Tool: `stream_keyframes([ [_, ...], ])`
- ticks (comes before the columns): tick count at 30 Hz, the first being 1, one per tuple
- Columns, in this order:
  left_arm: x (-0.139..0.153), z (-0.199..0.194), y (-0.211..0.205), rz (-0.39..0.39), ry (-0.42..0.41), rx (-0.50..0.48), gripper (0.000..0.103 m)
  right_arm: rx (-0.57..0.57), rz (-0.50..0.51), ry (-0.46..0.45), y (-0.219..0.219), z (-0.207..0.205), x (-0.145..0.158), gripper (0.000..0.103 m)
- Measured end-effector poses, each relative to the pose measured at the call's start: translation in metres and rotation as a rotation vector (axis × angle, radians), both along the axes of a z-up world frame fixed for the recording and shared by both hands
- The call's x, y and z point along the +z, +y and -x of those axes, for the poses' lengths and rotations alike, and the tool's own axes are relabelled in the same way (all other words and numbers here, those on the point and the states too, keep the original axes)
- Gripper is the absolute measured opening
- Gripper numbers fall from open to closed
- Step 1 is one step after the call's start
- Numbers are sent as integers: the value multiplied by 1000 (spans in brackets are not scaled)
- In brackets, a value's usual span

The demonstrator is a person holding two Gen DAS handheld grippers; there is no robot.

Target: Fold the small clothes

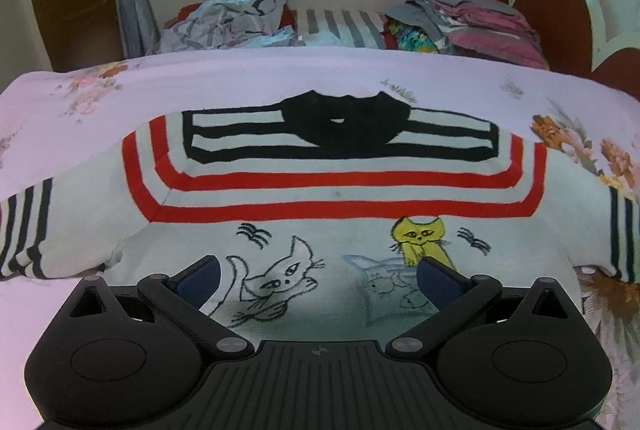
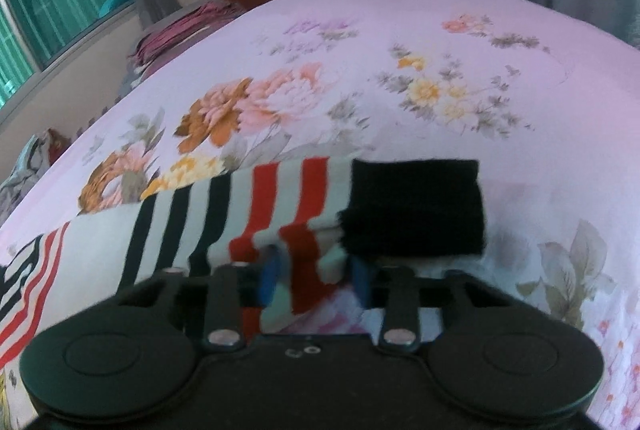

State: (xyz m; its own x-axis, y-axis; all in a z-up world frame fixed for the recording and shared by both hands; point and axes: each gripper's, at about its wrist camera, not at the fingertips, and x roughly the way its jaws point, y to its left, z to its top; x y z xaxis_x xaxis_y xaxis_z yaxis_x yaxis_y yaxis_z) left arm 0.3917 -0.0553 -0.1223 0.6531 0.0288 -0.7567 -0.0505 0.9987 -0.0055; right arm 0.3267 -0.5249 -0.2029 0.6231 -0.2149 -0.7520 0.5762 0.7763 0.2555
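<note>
A small white sweater [image 1: 320,190] lies flat on the bed, with red and black stripes, a black collar [image 1: 344,122] and cat drawings. My left gripper [image 1: 318,266] hangs open just above its chest, one blue pad [image 1: 200,278] by the white cat and the other by the yellow cat. In the right wrist view, a striped sleeve [image 2: 200,214] ends in a black cuff [image 2: 416,206]. My right gripper [image 2: 316,266] is shut on bunched red-and-white sleeve fabric just short of the cuff. The picture is blurred there.
The pink floral bedsheet [image 2: 360,50] spreads all around the sweater. Past the bed's far edge are a heap of loose clothes [image 1: 236,18] at the left and a folded stack [image 1: 480,22] at the right. A red and white headboard [image 1: 560,6] stands at the right.
</note>
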Motion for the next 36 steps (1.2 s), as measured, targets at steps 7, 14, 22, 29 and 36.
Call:
stream_keyframes([
  [7, 3, -1, 5, 46, -30, 0, 103, 45, 50, -80, 7, 3, 21, 11],
  [14, 13, -4, 19, 119, -72, 25, 103, 259, 120, -214, 73, -19, 72, 9],
  [22, 14, -1, 60, 165, -108, 57, 103, 548, 89, -267, 195, -48, 87, 9],
  [29, 5, -2, 90, 193, -112, 41, 103, 724, 15, -150, 290, -62, 42, 10],
  [36, -25, -25, 77, 342, 31, -32, 103, 758, 15, -120, 310, -39, 45, 30],
])
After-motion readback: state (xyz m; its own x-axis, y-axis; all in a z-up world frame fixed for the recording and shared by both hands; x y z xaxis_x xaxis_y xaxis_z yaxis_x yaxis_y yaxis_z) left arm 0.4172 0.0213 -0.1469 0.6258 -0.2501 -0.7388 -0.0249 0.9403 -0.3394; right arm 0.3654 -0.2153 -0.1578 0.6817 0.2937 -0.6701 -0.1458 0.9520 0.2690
